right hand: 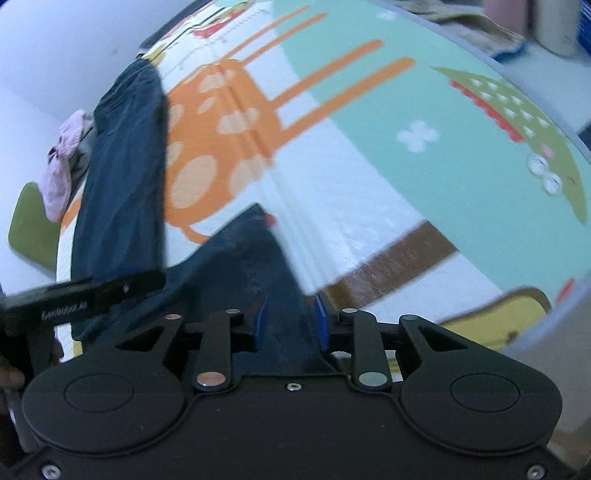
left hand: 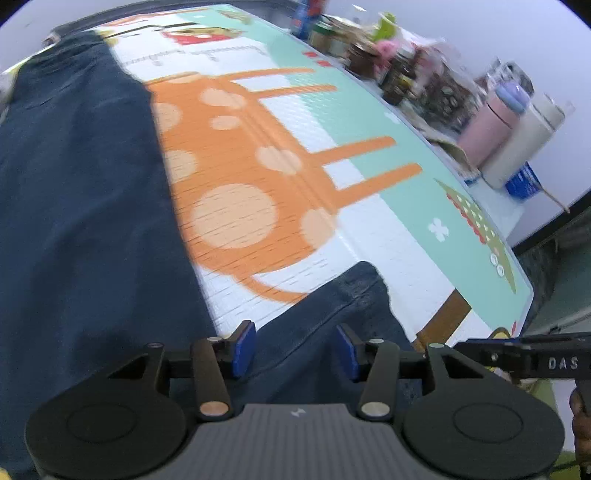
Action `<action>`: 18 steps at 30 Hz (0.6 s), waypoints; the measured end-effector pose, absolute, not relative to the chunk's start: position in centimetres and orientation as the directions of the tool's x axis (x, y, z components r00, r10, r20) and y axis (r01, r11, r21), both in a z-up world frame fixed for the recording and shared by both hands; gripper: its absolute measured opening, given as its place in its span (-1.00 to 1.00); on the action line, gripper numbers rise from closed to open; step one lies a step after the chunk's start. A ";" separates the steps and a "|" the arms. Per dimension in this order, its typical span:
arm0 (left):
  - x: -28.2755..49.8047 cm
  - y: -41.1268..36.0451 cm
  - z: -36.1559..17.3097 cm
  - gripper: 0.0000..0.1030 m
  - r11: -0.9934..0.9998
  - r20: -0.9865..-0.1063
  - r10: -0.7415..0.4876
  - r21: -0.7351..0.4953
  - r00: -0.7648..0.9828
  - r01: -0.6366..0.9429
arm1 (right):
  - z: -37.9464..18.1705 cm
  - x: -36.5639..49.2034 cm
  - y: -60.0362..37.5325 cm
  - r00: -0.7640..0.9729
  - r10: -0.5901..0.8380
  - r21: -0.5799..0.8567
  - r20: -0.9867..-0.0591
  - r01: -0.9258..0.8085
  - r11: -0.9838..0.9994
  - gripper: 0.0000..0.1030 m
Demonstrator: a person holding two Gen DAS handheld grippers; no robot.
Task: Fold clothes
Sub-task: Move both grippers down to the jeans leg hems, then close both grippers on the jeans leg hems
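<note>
While one navy garment [left hand: 81, 192] drapes mat [left hand: 388, 122], two grippers: right gripper [right hand: 290, 325] clamped.

A cartoon-printed mat [left hand: 369, 122] covered the counter; jars [left hand: 399, 77] and tumblers [left hand: 491, 125] lined its far edge against a plain pale wall [left hand: 517, 33].

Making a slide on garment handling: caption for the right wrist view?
Right tongs straddle a raised fold of navy garment over the cartoon play mat.
</note>
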State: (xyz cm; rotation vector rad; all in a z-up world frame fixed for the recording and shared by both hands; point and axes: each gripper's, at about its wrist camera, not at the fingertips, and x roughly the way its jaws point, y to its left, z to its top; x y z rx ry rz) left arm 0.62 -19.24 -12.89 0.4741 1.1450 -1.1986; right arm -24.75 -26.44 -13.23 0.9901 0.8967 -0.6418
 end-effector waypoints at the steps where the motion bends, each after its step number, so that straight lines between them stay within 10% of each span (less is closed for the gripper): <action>1: 0.3 -20.0 -13.2 0.00 0.341 -0.879 -0.471 -0.258 -0.073 0.904 | -13.4 -25.1 -26.5 0.495 -0.061 0.430 -0.866 0.803 0.413 -0.46; 18: -2.5 -24.7 -15.5 0.14 0.224 -0.915 -0.396 -0.179 -0.078 0.958 | -16.7 -24.9 -25.0 0.486 -0.010 0.442 -0.874 0.802 0.402 -0.36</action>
